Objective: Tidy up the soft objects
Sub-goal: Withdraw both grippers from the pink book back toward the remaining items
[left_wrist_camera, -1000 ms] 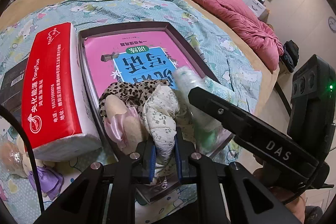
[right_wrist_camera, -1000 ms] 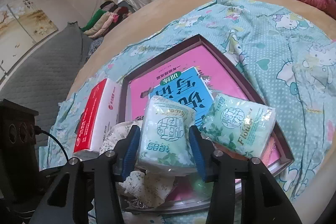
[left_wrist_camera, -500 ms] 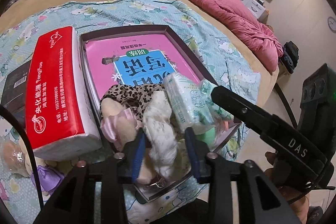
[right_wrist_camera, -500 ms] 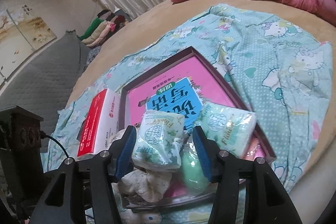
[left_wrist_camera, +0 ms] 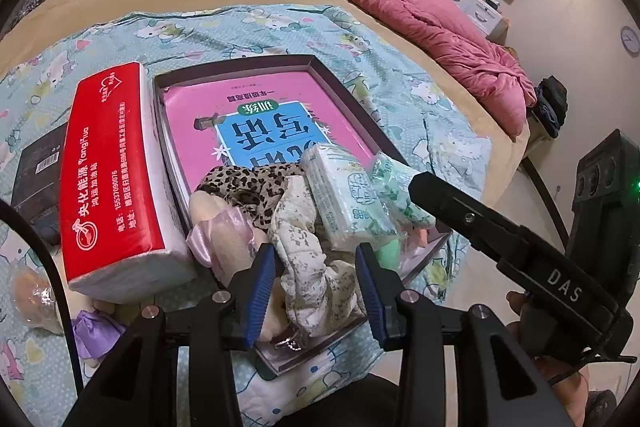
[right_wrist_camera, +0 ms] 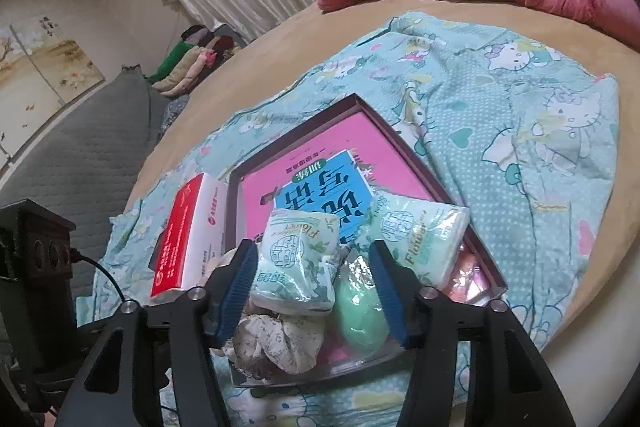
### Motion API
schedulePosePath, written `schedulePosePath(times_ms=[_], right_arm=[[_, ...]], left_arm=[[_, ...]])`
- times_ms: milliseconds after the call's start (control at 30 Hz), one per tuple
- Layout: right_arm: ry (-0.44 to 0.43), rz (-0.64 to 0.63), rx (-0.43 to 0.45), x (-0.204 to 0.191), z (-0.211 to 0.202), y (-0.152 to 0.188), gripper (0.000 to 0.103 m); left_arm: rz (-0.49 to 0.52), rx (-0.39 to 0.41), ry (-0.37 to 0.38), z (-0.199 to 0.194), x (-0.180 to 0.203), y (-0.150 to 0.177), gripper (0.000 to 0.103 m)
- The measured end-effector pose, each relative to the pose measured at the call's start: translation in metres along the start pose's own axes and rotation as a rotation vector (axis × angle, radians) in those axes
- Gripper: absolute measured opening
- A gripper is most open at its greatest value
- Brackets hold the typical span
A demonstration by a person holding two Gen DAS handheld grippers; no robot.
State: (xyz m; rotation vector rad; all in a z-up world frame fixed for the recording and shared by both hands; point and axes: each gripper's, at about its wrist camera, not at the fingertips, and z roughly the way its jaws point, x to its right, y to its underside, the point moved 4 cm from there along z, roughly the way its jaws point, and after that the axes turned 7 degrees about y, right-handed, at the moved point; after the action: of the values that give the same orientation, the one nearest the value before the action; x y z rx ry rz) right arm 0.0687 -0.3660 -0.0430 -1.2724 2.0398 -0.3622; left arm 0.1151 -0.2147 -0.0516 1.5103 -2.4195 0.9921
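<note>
I hold my left gripper (left_wrist_camera: 316, 283) apart around the floral cloth (left_wrist_camera: 308, 267) and my right gripper (right_wrist_camera: 316, 287) opening off the tissue pack (right_wrist_camera: 296, 263), both released into the tray's (left_wrist_camera: 344, 83) near end.

Leopard-print cloth (left_wrist_camera: 244, 183); red tissue pack (left_wrist_camera: 108, 163)

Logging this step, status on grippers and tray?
Left gripper open over floral cloth. Right gripper opening, tissue pack released. Tray crowded.
</note>
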Motion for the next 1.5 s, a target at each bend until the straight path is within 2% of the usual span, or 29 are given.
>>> schedulePosePath(times_ms=[333,467,733,833,1367,1500], right_arm=[[0.041,-0.021,0.035,-0.003,-0.016,-0.001,0.073],[0.053,-0.027,0.042,-0.005,-0.020,0.000,0.075],[0.061,-0.048,0.057,-0.012,-0.033,0.000,0.076],[0.066,-0.063,0.068,-0.017,-0.038,0.000,0.079],[0.061,-0.140,0.110,-0.048,-0.063,0.002,0.082],[0.054,-0.169,0.116,-0.061,-0.067,0.004,0.082]], left_arm=[[0.026,0.026,-0.025,-0.019,0.007,0.004,0.051],[0.039,0.036,-0.041,-0.027,0.010,0.004,0.061],[0.068,0.060,-0.072,-0.046,0.016,0.006,0.071],[0.074,0.072,-0.082,-0.053,0.016,0.007,0.076],[0.041,0.137,-0.136,-0.096,0.002,0.015,0.087],[0.031,0.164,-0.147,-0.111,-0.005,0.018,0.087]])
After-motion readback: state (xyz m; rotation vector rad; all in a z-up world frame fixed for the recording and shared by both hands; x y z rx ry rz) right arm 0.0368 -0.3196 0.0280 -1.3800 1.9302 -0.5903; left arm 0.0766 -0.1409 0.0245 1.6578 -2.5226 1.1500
